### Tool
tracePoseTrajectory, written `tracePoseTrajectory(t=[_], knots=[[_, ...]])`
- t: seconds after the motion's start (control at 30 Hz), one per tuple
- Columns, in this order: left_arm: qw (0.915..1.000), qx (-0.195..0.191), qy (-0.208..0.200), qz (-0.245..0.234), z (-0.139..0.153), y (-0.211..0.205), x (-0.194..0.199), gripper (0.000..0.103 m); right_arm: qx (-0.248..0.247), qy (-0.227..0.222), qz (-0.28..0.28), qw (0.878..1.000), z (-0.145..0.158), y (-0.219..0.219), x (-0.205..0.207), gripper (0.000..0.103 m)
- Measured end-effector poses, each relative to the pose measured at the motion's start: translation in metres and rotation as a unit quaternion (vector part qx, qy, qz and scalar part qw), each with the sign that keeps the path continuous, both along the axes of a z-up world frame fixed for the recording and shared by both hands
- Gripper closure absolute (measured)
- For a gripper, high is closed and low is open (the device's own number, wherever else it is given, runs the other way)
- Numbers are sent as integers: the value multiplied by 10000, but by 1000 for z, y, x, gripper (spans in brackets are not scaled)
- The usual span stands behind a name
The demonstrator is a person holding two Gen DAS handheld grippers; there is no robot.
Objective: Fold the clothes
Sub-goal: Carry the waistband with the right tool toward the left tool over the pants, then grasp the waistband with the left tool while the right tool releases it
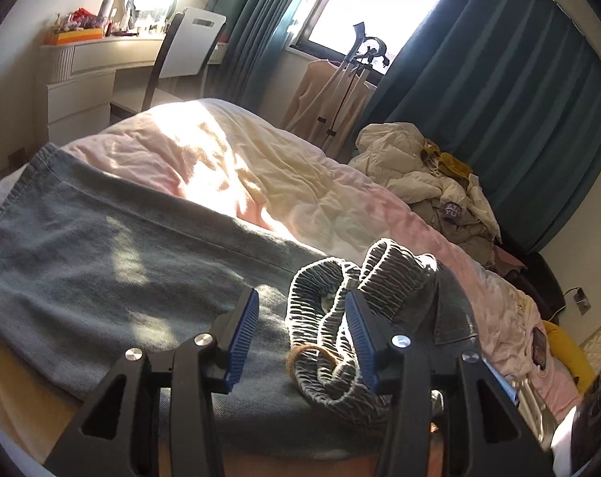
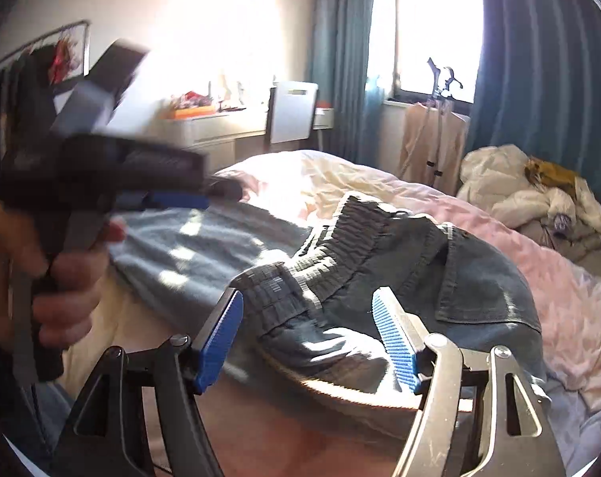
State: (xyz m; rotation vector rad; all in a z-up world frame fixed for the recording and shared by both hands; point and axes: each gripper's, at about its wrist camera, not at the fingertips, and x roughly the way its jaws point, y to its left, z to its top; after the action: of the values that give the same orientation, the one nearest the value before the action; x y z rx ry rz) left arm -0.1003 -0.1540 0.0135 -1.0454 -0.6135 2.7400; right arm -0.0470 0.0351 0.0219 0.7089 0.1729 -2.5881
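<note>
Grey-blue denim trousers (image 1: 113,262) lie across the bed, legs stretched to the left. Their ribbed elastic waistband (image 1: 340,298) is bunched up at the near edge. My left gripper (image 1: 302,330) is open just above the fabric, its right finger against the waistband. In the right wrist view the trousers (image 2: 471,278) and waistband (image 2: 332,246) lie ahead of my right gripper (image 2: 306,338), which is open over the waist end, holding nothing. The left gripper (image 2: 173,198) shows blurred at the left, held by a hand.
The bed has a pink and cream duvet (image 1: 237,159). A pile of cream jackets (image 1: 427,175) lies at the far right of the bed. A white desk (image 1: 101,63) and chair (image 1: 189,43), a garment steamer stand (image 1: 360,67) and teal curtains (image 1: 499,99) stand behind.
</note>
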Motion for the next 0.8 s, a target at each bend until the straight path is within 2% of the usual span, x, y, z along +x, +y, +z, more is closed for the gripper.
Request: tracePoseTrajectory(t=[0.1, 0.23, 0.33, 0.43, 0.57, 0.73, 0.77, 0.8], knots=[[9996, 95, -45, -277, -6, 12, 7, 53, -345, -351, -283, 9984, 23, 21, -42, 34], [9975, -186, -81, -672, -11, 35, 6, 53, -432, -1055, -87, 9934, 46, 15, -111, 34], [9954, -251, -143, -914, -18, 46, 2, 53, -361, -1723, 124, 9843, 54, -2, -164, 34], [9934, -326, -224, -1079, -25, 55, -3, 53, 131, -2157, 235, 9761, 50, -29, -197, 34], [9916, -443, -364, -1160, -36, 63, -12, 56, 803, -2854, 483, 9538, 27, -61, -217, 36], [9899, -604, -559, -1154, -46, 70, -17, 70, 1817, -3334, 328, 9245, -2, -71, -228, 42], [9897, -629, -577, -1149, -47, 70, -17, 73, 1953, -3396, 347, 9194, -6, -72, -228, 44], [9901, -617, -544, -1141, -45, 70, -15, 76, 2101, -3388, 378, 9163, -7, -74, -228, 56]])
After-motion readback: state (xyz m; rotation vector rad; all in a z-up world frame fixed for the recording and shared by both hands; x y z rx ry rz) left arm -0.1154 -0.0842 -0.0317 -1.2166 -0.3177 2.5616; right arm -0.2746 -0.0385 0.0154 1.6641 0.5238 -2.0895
